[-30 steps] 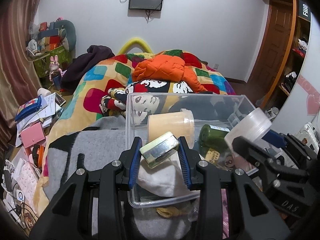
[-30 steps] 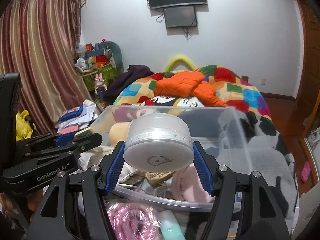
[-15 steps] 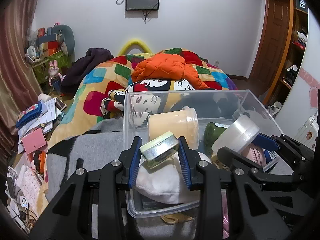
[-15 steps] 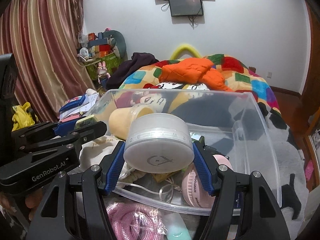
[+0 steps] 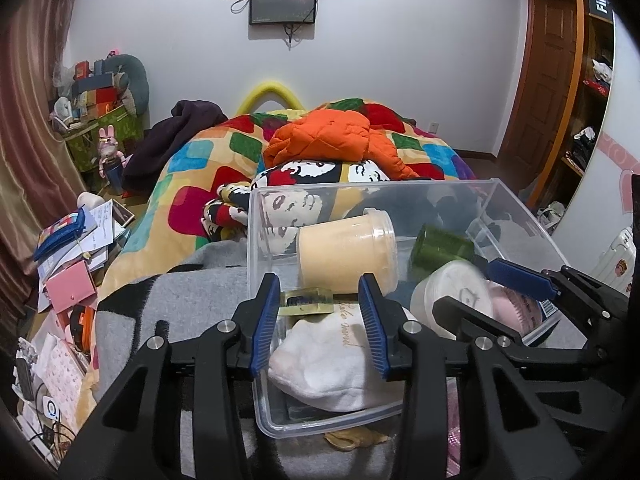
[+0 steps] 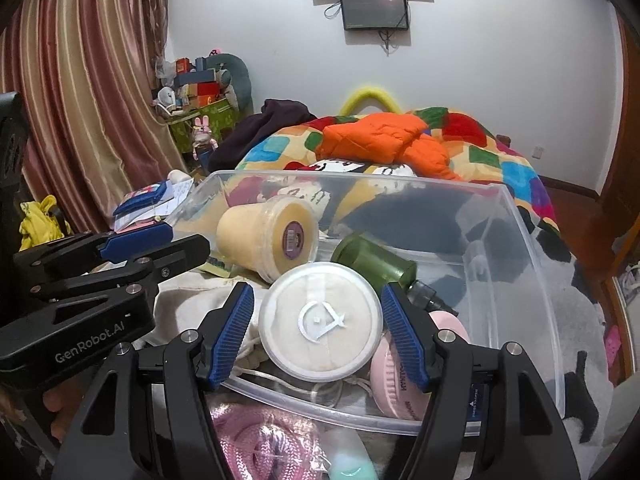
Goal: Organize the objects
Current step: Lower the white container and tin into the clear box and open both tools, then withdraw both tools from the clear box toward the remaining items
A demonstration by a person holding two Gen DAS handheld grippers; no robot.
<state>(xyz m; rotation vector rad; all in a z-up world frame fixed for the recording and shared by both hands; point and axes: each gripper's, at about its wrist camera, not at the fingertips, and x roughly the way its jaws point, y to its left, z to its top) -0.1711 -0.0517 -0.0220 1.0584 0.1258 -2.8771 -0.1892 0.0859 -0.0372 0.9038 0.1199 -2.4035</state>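
Both released inside the clear bin [image 6: 516, 248] — left gripper [image 5: 318, 312] and right gripper [image 6: 318, 328] spread, empty; small tin [image 5: 306, 301], white jar [image 6: 320, 322] dropped. Withdraw straight up.

The left gripper [image 5: 319, 312] stands open over the clear bin [image 5: 256, 240]; a small green tin [image 5: 306, 301] lies between its fingers, touching neither, beside a cream tub [image 5: 346, 254] and white pouch [image 5: 328, 364].

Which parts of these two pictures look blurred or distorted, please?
Left wrist view: the green bottle and the white round jar are smeared by motion, while the fingers stay sharp. Right wrist view: mostly crisp; fisheye bends the curtain and darkens the corners.
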